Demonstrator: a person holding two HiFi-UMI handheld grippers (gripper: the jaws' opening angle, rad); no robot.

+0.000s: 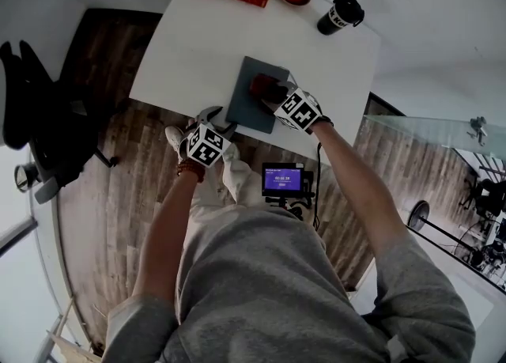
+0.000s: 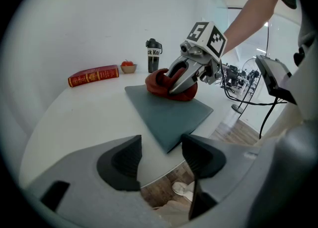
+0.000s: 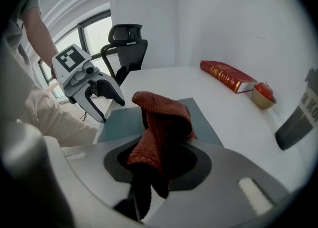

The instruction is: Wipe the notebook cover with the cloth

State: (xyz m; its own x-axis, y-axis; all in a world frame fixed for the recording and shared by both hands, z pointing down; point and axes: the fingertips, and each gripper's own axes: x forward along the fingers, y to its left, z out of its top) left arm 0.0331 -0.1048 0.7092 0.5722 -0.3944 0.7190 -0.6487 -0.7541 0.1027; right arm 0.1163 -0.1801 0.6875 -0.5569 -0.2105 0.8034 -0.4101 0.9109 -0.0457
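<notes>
At the table's near edge, on the left, the left claw hangs with its jaws apart and nothing between them. It is just beside the near corner of the flat grey-green notebook; I cannot confirm contact. The notebook lies on the white table, close to that edge. Toward its far end sits the bunched red knitted cloth, pinched in the closed right claw and touching the cover.

The cloth covers only a small part of the cover, so I judge most of the wiping is left to do.

1. Lower the left claw onto the near corner to pin the notebook, since the smooth table may let it slide.
2. Press the cloth down lightly.
3. Draw it across the cover in straight, overlapping passes, far end to near.
</notes>
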